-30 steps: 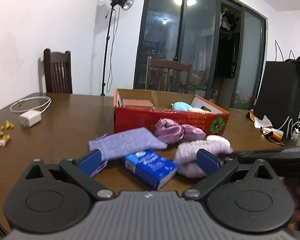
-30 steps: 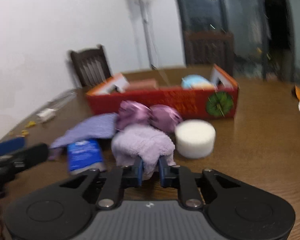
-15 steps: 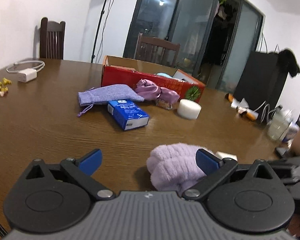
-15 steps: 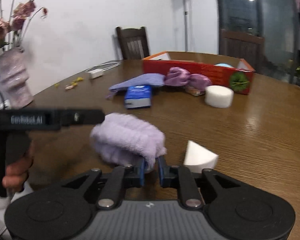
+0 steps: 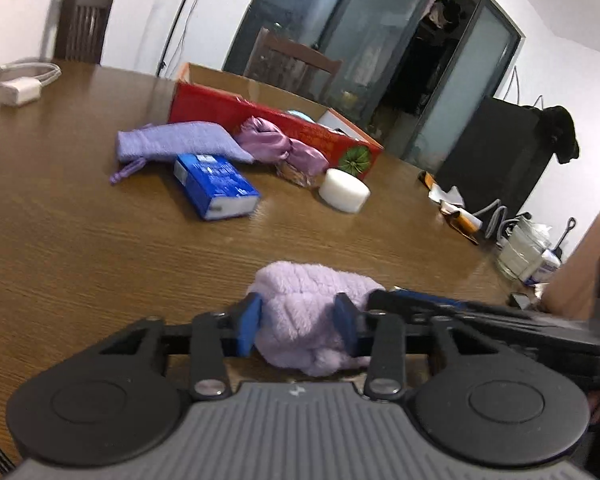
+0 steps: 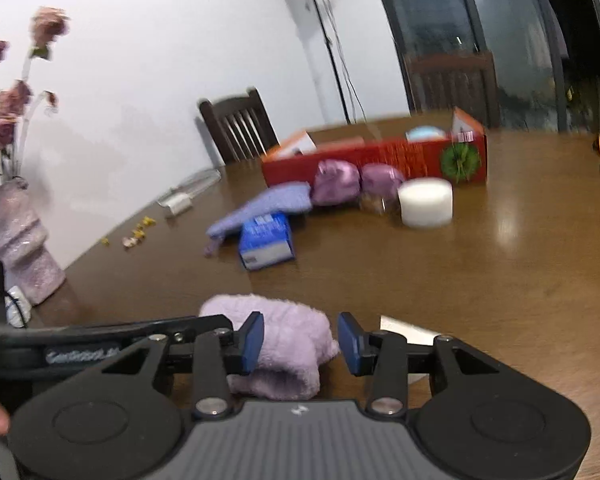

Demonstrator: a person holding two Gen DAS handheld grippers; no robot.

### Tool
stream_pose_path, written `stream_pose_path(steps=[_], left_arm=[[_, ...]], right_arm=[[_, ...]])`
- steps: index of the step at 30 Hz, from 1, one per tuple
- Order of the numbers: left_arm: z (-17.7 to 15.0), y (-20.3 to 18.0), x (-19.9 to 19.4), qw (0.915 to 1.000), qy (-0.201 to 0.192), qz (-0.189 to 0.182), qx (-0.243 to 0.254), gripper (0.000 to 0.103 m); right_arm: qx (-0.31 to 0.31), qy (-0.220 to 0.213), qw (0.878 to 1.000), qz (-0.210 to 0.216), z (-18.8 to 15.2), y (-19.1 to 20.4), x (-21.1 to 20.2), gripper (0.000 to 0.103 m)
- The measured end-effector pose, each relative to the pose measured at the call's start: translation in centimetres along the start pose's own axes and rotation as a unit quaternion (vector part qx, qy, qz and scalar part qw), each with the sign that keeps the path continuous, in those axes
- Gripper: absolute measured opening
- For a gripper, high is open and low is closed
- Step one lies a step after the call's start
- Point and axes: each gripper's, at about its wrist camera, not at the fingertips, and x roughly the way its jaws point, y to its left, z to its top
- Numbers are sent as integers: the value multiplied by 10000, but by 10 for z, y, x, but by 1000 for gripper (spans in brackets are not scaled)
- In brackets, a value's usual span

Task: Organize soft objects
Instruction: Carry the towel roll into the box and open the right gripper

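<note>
A fluffy lilac cloth (image 5: 304, 312) lies near the table's front edge, and my left gripper (image 5: 298, 326) is closing, its blue pads pressing into both sides of the cloth. In the right wrist view the same cloth (image 6: 284, 344) sits between the pads of my right gripper (image 6: 302, 340), whose jaws are opening; the right pad stands clear of the cloth. Further back lie a lilac knit pouch (image 5: 180, 144), a shiny purple satin bundle (image 5: 280, 148), a white round sponge (image 5: 344, 194) and a blue pack (image 5: 214, 184), in front of a red box (image 5: 276, 120).
A white sponge wedge (image 6: 408, 332) lies just right of the cloth. A vase of flowers (image 6: 20, 248) stands at the left edge. A white charger with cable (image 5: 20, 90) is at the far left; jars and cables (image 5: 524, 248) crowd the right. Chairs ring the table.
The right gripper carried the lilac cloth from the pile to the near table edge, then spread its jaws. The left gripper followed, and its wide jaws closed onto the cloth.
</note>
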Motion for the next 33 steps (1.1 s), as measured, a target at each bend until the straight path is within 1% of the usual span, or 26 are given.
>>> stream_pose_path(steps=[1,3,4,6,7,9,11,14,16,18,19,21,23,24,25,27,28,29,31,32,33], left_arm=[[-1,0,1,10000,-21,28,20,37],[0,2,2,10000,-33,39,9,34],[2,5,3,10000,-28,-17,-78,33],[10,7,5,9994,-25,-202,-263,29],[19,6,6,9989,-88,-362,-284,28],[40,1,11,9981,-226,-541,-200,28],[78,-5,22,9970,-423,-646,5,28],[150,-12,54,9941,-646,-817,293,28],[202,-14,90,9939,-674,-763,413,28],[241,-12,129,9950,-623,-675,400,28],[260,-9,153,9960,-535,-603,375,27],[289,0,201,9976,-404,-431,366,26],[311,17,249,9992,-167,-337,129,26],[318,26,268,9997,-80,-239,-58,25],[324,33,288,9998,18,-159,-145,25],[331,47,321,9996,238,-3,-145,25],[333,54,334,9992,357,64,-177,25],[334,61,347,9985,446,183,-259,25],[332,73,361,9975,531,305,-357,26],[331,79,367,9961,666,347,-458,26],[331,87,374,9932,889,317,-680,30]], right_arm=[[109,77,9999,45,-1,-3,6,29],[228,139,9994,242,-4,-5,11,26],[216,131,9992,295,-4,-6,13,22],[234,135,9989,396,-1,-8,14,18],[246,110,9987,441,4,-9,14,17],[95,-34,9989,455,19,-7,13,16],[-144,-260,9988,392,42,-8,15,16],[-580,-688,9957,223,102,-13,28,17],[-868,-927,9919,73,150,-21,46,17],[-1070,-966,9895,-99,201,-34,80,16],[-1080,-905,9899,-176,222,-41,99,16],[-907,-695,9930,-293,261,-62,144,15],[-734,-476,9955,-354,292,-85,191,15],[-627,-380,9965,-413,302,-95,212,15],[-686,-276,9957,-558,310,-103,237,15],[-773,-131,9938,-783,318,-112,272,15],[-767,-2,9936,-825,321,-118,290,15],[-626,136,9949,-773,324,-126,306,15],[-337,359,9968,-626,327,-140,334,16],[-231,482,9966,-625,327,-145,348,17],[-143,615,9961,-613,327,-149,356,18]])
